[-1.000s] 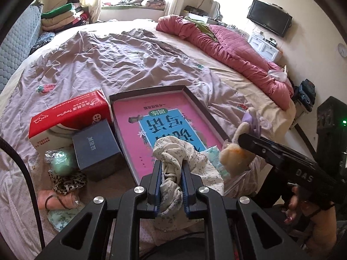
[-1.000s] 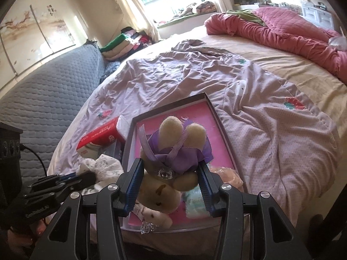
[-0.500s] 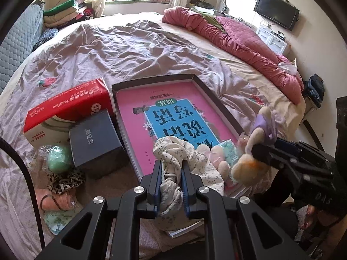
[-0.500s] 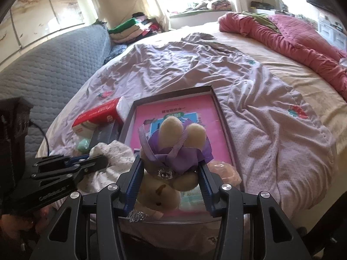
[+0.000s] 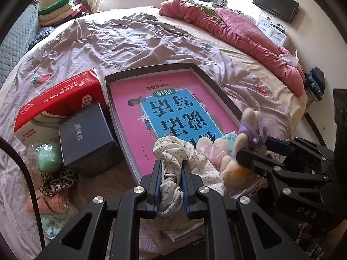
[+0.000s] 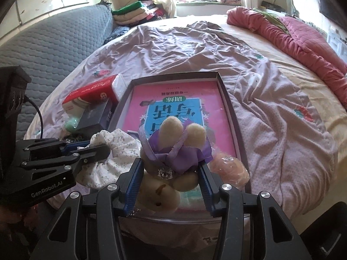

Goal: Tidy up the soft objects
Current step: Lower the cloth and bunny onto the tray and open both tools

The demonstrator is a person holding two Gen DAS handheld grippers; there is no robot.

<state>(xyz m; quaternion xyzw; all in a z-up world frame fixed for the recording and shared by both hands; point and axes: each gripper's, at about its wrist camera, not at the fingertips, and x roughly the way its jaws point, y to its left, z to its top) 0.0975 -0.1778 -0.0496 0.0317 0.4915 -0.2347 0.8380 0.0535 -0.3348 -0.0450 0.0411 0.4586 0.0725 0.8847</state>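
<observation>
Left wrist view
Left gripper (image 5: 171, 182): one, its two blue-padded jaws clamped on a single white floral cloth (image 5: 173, 162) that bunches above and hangs below the pads
Right gripper (image 5: 256, 151): one, at the right edge, pinching one plush bunny (image 5: 249, 130) with a purple bow
Tray (image 5: 149, 70): one shallow dark-rimmed box on the bed, one pink and blue book (image 5: 173, 108) lying flat in it; both held items sit over its near rim
Near right corner of tray: one pale pink soft item (image 5: 211, 149) and one mint packet (image 5: 229, 136), crowded against the bunny
Left of tray: one red tissue box (image 5: 58, 101), one dark blue box (image 5: 84, 134) touching the tray wall, one green ball in plastic (image 5: 46, 158), one leopard-print fabric piece (image 5: 57, 181), one peach bundle (image 5: 51, 202)
Open room: wrinkled lilac sheet (image 5: 134, 36) beyond the tray's far rim; one crumpled red quilt (image 5: 238, 32) along the far right

Right wrist view
Right gripper (image 6: 169, 182): jaws set wide, gripping the bunny (image 6: 173, 156) by its body
Left gripper (image 6: 86, 149): at the left, closed on the cloth (image 6: 117, 147)
Tray rim (image 6: 232, 112): right wall clear, one wrapped peach item (image 6: 229, 171) at the near right corner
Open room: bare sheet (image 6: 282, 119) right of the tray
</observation>
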